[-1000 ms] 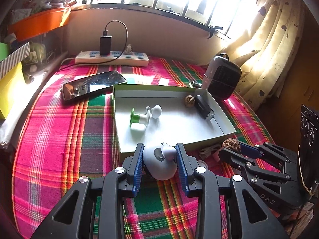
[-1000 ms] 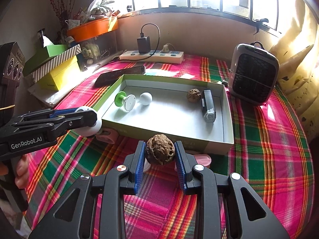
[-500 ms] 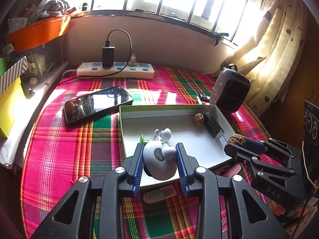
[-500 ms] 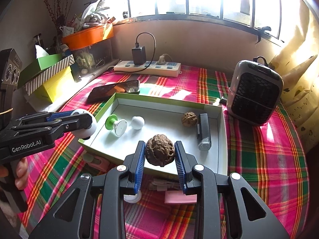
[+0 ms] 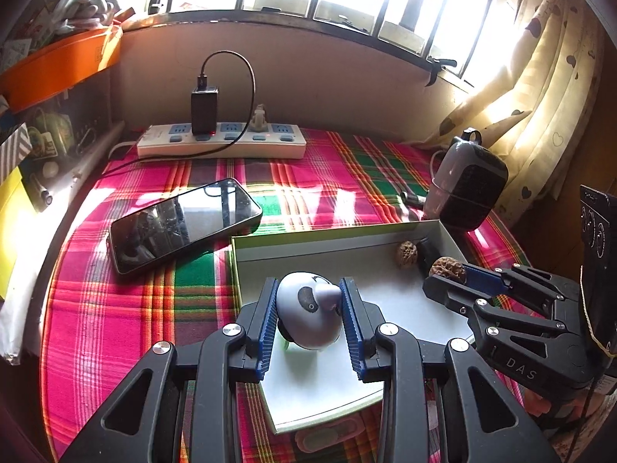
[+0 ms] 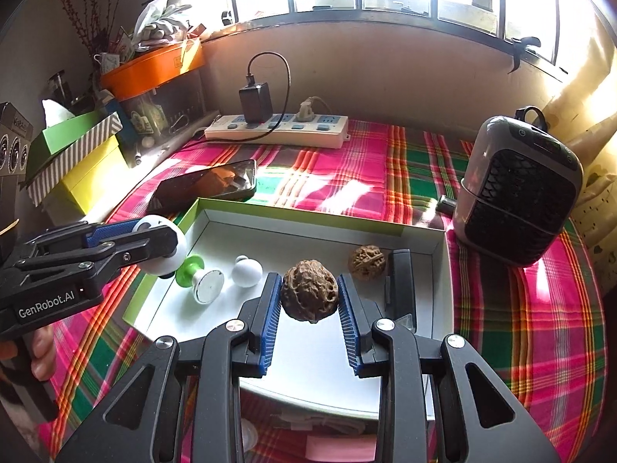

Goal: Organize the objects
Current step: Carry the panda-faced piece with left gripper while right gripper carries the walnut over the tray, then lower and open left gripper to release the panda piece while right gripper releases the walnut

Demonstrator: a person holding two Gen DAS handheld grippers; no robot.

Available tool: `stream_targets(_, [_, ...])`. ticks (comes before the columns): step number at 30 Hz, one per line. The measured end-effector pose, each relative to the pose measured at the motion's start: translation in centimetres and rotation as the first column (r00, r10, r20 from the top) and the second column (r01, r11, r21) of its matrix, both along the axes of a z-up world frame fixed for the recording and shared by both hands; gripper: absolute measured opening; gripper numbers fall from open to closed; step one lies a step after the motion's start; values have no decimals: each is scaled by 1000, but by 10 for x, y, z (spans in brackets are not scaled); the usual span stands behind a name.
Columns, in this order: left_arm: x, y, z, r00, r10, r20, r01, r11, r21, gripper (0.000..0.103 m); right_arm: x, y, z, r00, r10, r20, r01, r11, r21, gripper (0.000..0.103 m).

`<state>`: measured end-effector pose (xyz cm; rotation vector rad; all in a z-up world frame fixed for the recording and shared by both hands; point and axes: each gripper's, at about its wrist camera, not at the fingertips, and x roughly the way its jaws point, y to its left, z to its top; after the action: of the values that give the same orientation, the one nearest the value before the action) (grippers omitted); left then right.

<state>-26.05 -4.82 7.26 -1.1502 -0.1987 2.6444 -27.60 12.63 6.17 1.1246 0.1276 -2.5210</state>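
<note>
My left gripper (image 5: 309,310) is shut on a white round toy with black patches (image 5: 308,314) and holds it above the near left part of the white tray (image 5: 327,233). My right gripper (image 6: 309,301) is shut on a brown walnut (image 6: 309,290) above the tray's (image 6: 308,214) middle. In the tray lie a second walnut (image 6: 367,262), a black stapler-like block (image 6: 401,285), a white ball (image 6: 246,270) and a green-and-white spool (image 6: 198,276). The left gripper also shows in the right wrist view (image 6: 169,245), the right gripper in the left wrist view (image 5: 443,274).
A phone (image 5: 185,223) lies left of the tray. A power strip with a charger (image 5: 221,142) runs along the back wall. A small heater (image 6: 520,193) stands right of the tray. Boxes (image 6: 73,162) stack at the left edge. Pink items (image 5: 327,432) lie under the tray's near edge.
Both grippers have moved forward and up over the tray with their objects still held. The toy and walnut now hang above the tray's inside instead of in front of it.
</note>
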Motion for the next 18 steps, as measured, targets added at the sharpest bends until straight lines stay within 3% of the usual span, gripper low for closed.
stream_targets(18, [-45,2,-26,998,-6,69,7,1000,-23,30,-42,-17,-28,997,12,79,-14,999,30,31])
